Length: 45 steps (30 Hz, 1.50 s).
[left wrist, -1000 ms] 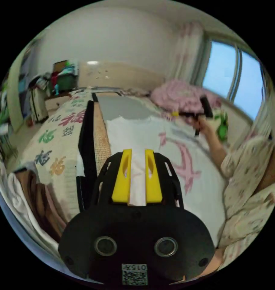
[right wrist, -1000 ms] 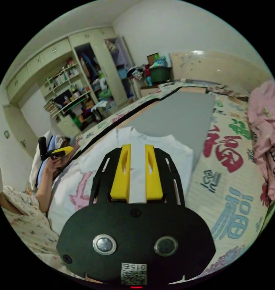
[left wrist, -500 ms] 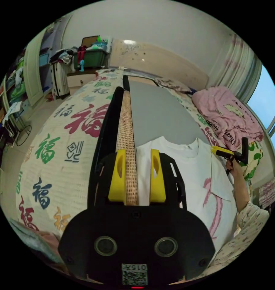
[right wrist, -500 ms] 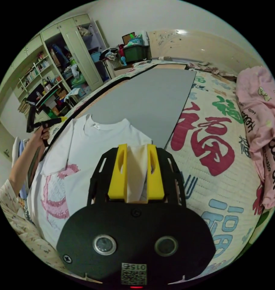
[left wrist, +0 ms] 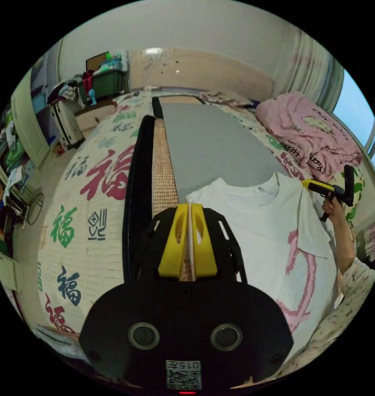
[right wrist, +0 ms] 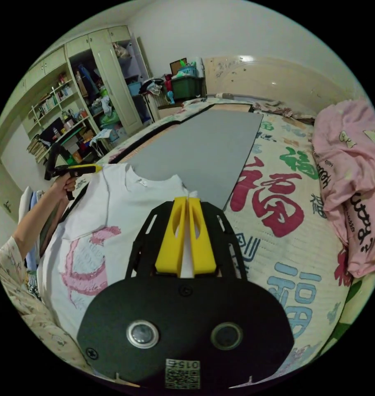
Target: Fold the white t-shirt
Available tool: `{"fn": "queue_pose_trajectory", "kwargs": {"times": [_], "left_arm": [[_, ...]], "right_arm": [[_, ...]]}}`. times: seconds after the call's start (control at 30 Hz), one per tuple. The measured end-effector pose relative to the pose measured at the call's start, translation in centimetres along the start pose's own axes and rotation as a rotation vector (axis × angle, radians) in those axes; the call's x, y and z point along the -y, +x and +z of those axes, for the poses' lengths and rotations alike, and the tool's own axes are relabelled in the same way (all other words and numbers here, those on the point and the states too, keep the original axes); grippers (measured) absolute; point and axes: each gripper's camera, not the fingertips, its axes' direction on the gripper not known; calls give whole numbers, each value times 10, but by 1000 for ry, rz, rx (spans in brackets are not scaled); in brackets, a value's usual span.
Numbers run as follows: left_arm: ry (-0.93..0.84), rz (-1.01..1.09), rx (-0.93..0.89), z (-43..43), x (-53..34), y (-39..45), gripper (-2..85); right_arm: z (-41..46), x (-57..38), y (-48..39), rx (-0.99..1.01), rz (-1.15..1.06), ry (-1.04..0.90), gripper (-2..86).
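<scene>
**Left gripper view: both shoulders pinched, the folding itself not yet begun**

In the left gripper view the white t-shirt (left wrist: 253, 222) lies flat on the grey board (left wrist: 208, 140) that rests on the bed, collar toward the far end, pink print facing up. The left gripper (left wrist: 188, 214) has its yellow jaws nearly together, with a thin edge of white cloth at the shirt's shoulder between them. Across the shirt the right gripper (left wrist: 315, 186) sits at the other shoulder; in the right gripper view its own jaws (right wrist: 186, 208) are also almost closed on a strip of white fabric.

I judge the task to be at its start: the shirt is spread out and held at both shoulders, one sleeve looks turned over the chest, but no body fold is made. The sides and the bottom half are left to fold.

About writing: the bedspread (left wrist: 100, 181) carries large printed Chinese characters in red, green and blue. The pink blanket (right wrist: 352, 165) has dark lettering, too distorted for me to read.
</scene>
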Motion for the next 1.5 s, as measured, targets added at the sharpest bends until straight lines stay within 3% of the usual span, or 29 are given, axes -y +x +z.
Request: {"fn": "queue_pose_trajectory", "kwargs": {"times": [0.13, 0.37, 0.57, 0.67, 0.77, 0.9, 1.07, 1.2, 1.27, 1.4, 1.5], "left_arm": [[141, 63, -46, -72, -37, 23, 3], [356, 52, -29, -229, -230, 80, 2], [332, 122, -70, -267, -400, 123, 2], [217, 206, -21, -266, -443, 141, 3], [161, 206, 0, -261, -474, 142, 5], [224, 186, -12, -271, -500, 138, 13], [168, 224, 6, -279, -514, 146, 58], [273, 240, -84, -296, -512, 150, 97], [231, 257, -104, -284, -499, 156, 109], [-16, 284, -110, -233, -468, 161, 111], [26, 334, -198, -251, -475, 158, 73]], "right_arm": [[-124, -83, -33, -30, -53, 129, -4], [-336, -327, -109, 68, -205, 208, -3], [-399, -550, -118, 260, -243, 106, -5], [-402, -621, -117, 259, -278, -15, -4], [-412, -661, -121, 231, -351, -77, -2], [-441, -683, -98, 256, -334, -60, 7], [-485, -693, -53, 281, -280, -41, 76], [-500, -675, -36, 332, -279, 36, 132], [-473, -650, -27, 375, -274, -61, 136], [-426, -623, -18, 487, -270, -280, 125], [-440, -615, -5, 701, -335, -349, 93]]}}
